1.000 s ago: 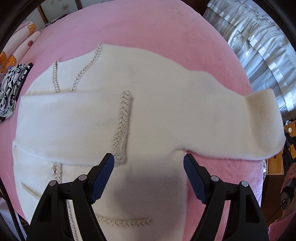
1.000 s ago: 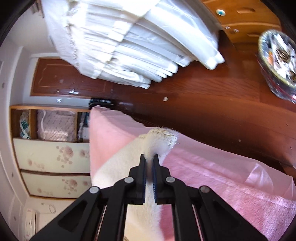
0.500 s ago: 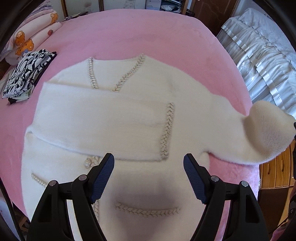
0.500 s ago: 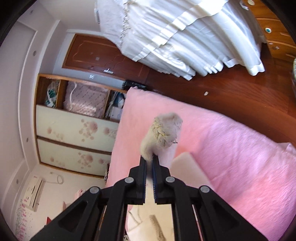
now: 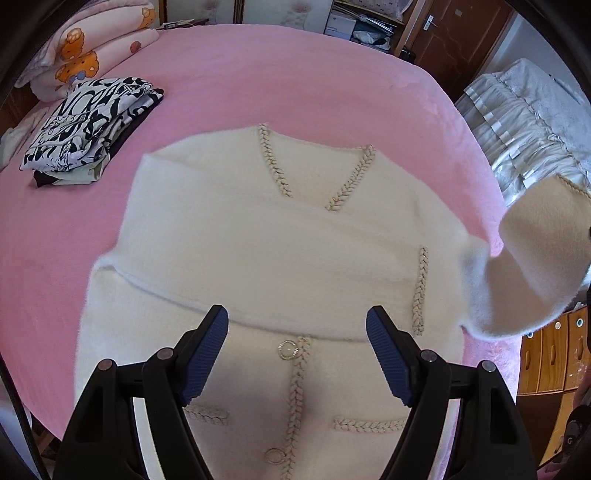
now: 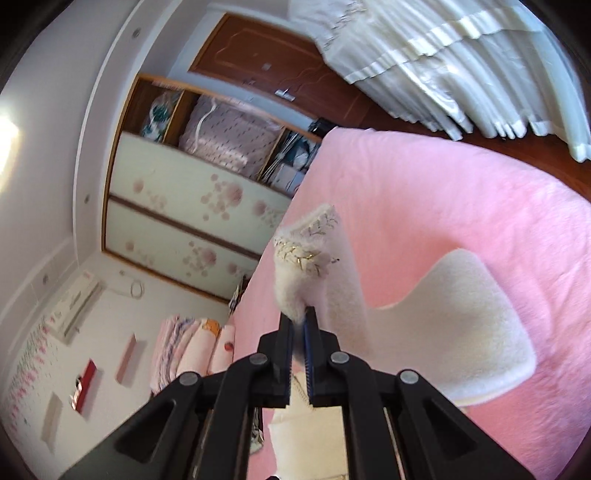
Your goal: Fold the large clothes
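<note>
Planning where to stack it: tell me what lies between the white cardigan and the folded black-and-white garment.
Only bare pink blanket separates cardigan and folded garment, left wrist view.

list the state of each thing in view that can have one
cardigan: flat on the bed, buttoned, one sleeve folded across the chest
other sleeve: lifted off the bed, cuff pinched
left hand-held gripper: open, empty, above the cardigan
right hand-held gripper: shut on the cuff
patterned clothes: folded, stacked
door: closed

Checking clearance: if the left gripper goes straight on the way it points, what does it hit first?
Probably the white cardigan: the open left gripper points steeply down at its folded-over sleeve, just above the button placket. Nothing else shows between them.
</note>
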`<state>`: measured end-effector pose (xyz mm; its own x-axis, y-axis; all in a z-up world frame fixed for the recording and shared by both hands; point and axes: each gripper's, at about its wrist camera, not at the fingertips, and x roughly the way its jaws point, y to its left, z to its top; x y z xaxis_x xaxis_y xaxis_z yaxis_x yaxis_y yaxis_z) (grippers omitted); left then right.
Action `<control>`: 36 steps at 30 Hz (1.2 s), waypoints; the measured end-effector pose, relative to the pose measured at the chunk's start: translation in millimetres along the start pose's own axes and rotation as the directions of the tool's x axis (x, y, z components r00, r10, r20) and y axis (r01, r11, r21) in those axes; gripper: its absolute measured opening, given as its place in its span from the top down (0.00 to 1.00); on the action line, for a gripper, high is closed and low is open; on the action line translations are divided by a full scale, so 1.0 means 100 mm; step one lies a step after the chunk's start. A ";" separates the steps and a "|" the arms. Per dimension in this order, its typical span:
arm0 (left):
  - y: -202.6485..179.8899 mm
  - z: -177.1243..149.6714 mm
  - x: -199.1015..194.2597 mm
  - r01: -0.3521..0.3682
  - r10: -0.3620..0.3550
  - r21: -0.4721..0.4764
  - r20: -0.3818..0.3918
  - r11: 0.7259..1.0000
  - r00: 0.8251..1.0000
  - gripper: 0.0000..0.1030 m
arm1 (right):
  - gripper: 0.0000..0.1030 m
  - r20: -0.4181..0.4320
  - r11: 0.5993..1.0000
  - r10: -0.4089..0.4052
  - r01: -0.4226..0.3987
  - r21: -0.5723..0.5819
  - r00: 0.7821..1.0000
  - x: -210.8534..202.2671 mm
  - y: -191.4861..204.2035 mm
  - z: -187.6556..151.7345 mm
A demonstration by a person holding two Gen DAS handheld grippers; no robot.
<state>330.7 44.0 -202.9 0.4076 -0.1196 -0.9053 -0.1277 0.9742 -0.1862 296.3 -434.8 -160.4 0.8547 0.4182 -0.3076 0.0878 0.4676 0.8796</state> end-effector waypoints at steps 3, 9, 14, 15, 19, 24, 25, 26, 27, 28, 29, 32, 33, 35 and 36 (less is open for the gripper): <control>0.26 0.09 -0.02 0.021 -0.021 0.004 -0.003 1.000 1.000 0.26 | 0.95 -0.045 0.997 0.020 -0.023 -0.072 0.999 0.26 0.30 -0.31; 0.75 0.26 -0.06 0.019 -0.020 0.011 0.020 1.000 1.000 0.26 | 0.95 -0.148 0.985 -0.010 -0.016 -0.171 0.989 0.80 0.72 -0.97; 1.17 0.34 -0.07 0.014 -0.013 -0.027 0.033 1.000 0.999 0.26 | 0.95 -0.255 0.973 -0.005 -0.055 -0.226 0.967 1.26 0.97 -1.57; 1.26 0.36 -0.06 0.007 -0.006 -0.034 0.033 0.999 0.999 0.26 | 0.95 -0.281 0.968 -0.015 -0.057 -0.245 0.960 1.36 1.02 -1.68; 1.63 0.40 -0.02 -0.007 0.009 -0.079 0.028 0.997 1.000 0.26 | 0.95 -0.371 0.947 -0.054 -0.071 -0.314 0.927 1.69 1.16 -2.15; 2.01 0.42 0.14 0.029 -0.031 -0.161 -0.014 0.987 0.999 0.26 | 0.95 -0.451 0.918 -0.148 -0.047 -0.394 0.880 1.92 1.10 -2.71; 2.06 0.42 0.17 0.037 -0.041 -0.170 -0.021 0.985 0.999 0.26 | 0.95 -0.461 0.913 -0.172 -0.036 -0.407 0.870 1.95 1.06 -2.79; 2.07 0.42 0.19 0.048 -0.053 -0.175 -0.026 0.983 0.998 0.26 | 0.95 -0.470 0.908 -0.194 -0.024 -0.419 0.861 1.99 1.04 -2.88; 2.09 0.42 0.22 0.061 -0.068 -0.178 -0.033 0.982 0.997 0.26 | 0.95 -0.476 0.903 -0.214 -0.013 -0.429 0.853 2.01 1.00 -2.94; 2.09 0.42 0.24 0.072 -0.080 -0.179 -0.037 0.981 0.996 0.26 | 0.95 -0.481 0.901 -0.226 -0.006 -0.434 0.847 2.04 0.98 -3.00; 2.09 0.43 0.28 0.086 -0.095 -0.178 -0.041 0.980 0.995 0.26 | 0.95 -0.485 0.898 -0.235 -0.002 -0.439 0.842 2.06 0.95 -3.05; 2.02 0.48 0.40 0.142 -0.154 -0.163 -0.064 0.976 0.986 0.26 | 0.95 -0.492 0.887 -0.261 0.005 -0.462 0.830 2.11 0.87 -3.15; 1.98 0.50 0.45 0.159 -0.173 -0.156 -0.078 0.975 0.982 0.26 | 0.95 -0.493 0.880 -0.272 0.007 -0.474 0.827 2.12 0.87 -3.18; 1.90 0.54 0.54 0.222 -0.239 -0.147 -0.104 0.964 0.965 0.26 | 0.95 -0.492 0.865 -0.291 0.005 -0.502 0.821 2.14 0.86 -3.24; 1.86 0.57 0.59 0.270 -0.290 -0.157 -0.117 0.950 0.950 0.26 | 0.95 -0.492 0.857 -0.300 0.004 -0.515 0.818 2.14 0.86 -3.27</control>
<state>382.3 229.1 -269.7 0.3180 -0.4182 -0.8509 -0.1535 0.8629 -0.4815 319.9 -50.6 -269.7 0.4208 0.5848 -0.6935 -0.1843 0.8037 0.5658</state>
